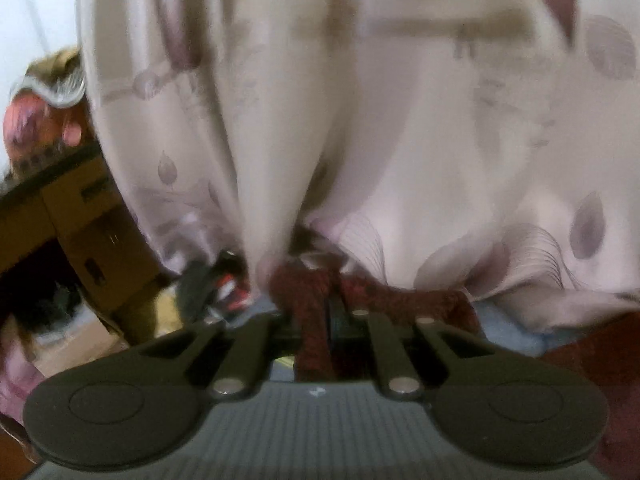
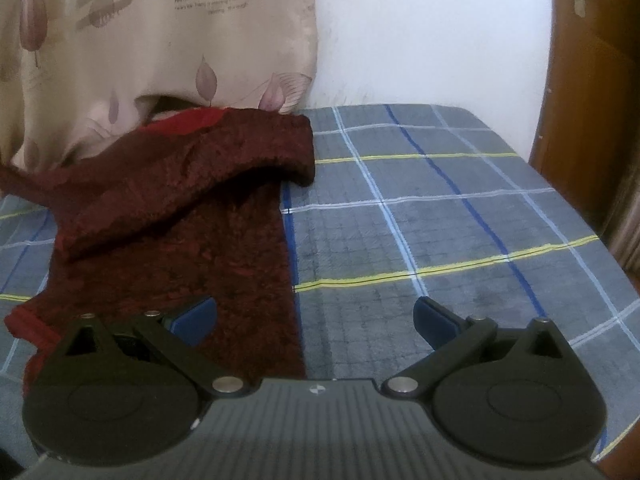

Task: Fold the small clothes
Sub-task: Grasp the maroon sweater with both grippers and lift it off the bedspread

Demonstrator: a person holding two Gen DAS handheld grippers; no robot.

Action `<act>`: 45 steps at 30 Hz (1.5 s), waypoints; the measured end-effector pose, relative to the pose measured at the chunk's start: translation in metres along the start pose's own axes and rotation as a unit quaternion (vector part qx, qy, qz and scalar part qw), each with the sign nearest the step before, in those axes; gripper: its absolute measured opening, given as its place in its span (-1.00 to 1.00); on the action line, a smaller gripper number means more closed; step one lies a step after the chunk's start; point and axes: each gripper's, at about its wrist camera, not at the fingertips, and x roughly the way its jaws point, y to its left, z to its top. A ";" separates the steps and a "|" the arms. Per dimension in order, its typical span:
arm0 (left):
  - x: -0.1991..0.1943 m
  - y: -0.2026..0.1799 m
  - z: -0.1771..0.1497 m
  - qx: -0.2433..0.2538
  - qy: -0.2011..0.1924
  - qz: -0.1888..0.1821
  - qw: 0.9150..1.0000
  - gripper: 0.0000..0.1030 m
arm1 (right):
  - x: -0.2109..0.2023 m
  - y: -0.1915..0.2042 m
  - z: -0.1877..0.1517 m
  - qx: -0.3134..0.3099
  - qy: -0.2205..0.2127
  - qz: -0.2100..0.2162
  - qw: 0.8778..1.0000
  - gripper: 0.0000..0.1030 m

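Maroon fuzzy garment [image 2: 168, 240] lying partly folded on the plaid blanket [image 2: 440, 220] beside a leaf-print curtain [image 2: 120, 60], left gripper [image 1: 334, 312] clamped on a strip of it, right gripper [image 2: 316, 320] spread wide, holding nothing

Left gripper [image 1: 331, 312] pinching dark red garment [image 1: 312, 320] before pale curtain [image 1: 360, 120]

I am facing a white wall [image 2: 420, 32] with a beige, leaf-printed curtain [image 2: 120, 60] hanging at its left. A blue-grey plaid blanket [image 2: 440, 220] is covering the surface in front of me, and a brown wooden door [image 2: 592, 100] is standing at the right. Cardboard boxes [image 1: 88, 232] are sitting left of the curtain.
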 end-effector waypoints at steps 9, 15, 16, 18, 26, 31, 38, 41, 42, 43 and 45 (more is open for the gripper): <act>0.014 0.094 -0.028 -0.159 -0.018 -0.004 0.987 0.58 | 0.001 0.011 0.014 -0.048 -0.019 0.063 0.997 1.00; -0.035 0.139 -0.018 -0.195 -0.078 -0.015 0.978 0.69 | -0.004 0.045 0.033 -0.145 -0.062 0.147 0.976 1.00; -0.048 0.132 -0.019 -0.167 -0.085 -0.025 0.982 0.69 | -0.002 0.056 0.035 -0.180 -0.068 0.160 0.968 1.00; -0.076 0.108 -0.033 -0.119 -0.097 -0.045 0.987 0.70 | 0.003 0.074 0.036 -0.245 -0.084 0.177 0.950 1.00; -0.157 0.005 -0.162 -0.071 -0.042 -0.200 0.976 0.70 | 0.054 0.129 0.043 -0.426 -0.067 0.172 0.886 0.67; -0.149 -0.035 -0.213 -0.109 0.022 -0.225 0.968 0.70 | 0.069 0.144 0.033 -0.502 -0.058 0.171 0.846 0.67; -0.139 -0.046 -0.237 -0.110 0.031 -0.197 0.974 0.70 | 0.077 0.163 0.030 -0.566 -0.078 0.171 0.803 0.31; -0.143 -0.037 -0.243 -0.133 0.020 -0.206 0.969 0.70 | 0.080 0.170 0.032 -0.581 -0.077 0.183 0.790 -0.56; -0.144 -0.037 -0.245 -0.127 0.017 -0.206 0.970 0.70 | 0.081 0.172 0.033 -0.582 -0.084 0.172 0.790 -0.83; -0.144 -0.038 -0.246 -0.121 0.015 -0.203 0.971 0.70 | 0.082 0.172 0.039 -0.580 -0.102 0.160 0.792 -0.83; -0.146 -0.044 -0.247 -0.100 0.010 -0.193 0.976 0.70 | 0.076 0.162 0.064 -0.528 -0.123 0.169 0.823 -0.83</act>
